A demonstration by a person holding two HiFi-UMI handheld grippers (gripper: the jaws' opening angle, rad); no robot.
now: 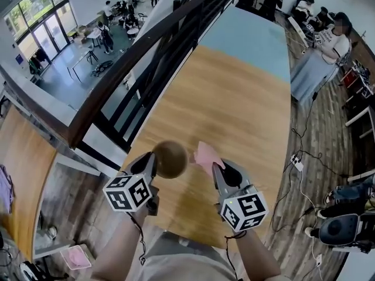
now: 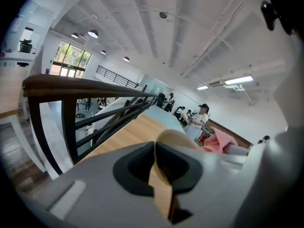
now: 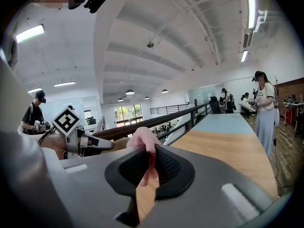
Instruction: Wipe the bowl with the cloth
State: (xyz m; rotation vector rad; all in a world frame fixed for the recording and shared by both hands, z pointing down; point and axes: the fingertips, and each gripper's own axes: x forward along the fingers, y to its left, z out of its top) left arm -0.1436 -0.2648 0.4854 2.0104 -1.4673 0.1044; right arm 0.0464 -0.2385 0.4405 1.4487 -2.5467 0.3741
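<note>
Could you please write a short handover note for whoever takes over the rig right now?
Left claw: shut on the rim of the brown bowl, holding it above the wooden table.
Right claw: shut on the pink cloth, which bunches out past its tips.
Positions: in the head view the cloth sits just right of the bowl, and both are off the table. I cannot tell whether they touch.
Done: bowl and cloth are both in hand.
Left: bring the cloth into the bowl and wipe it, then probably set both down.
</note>
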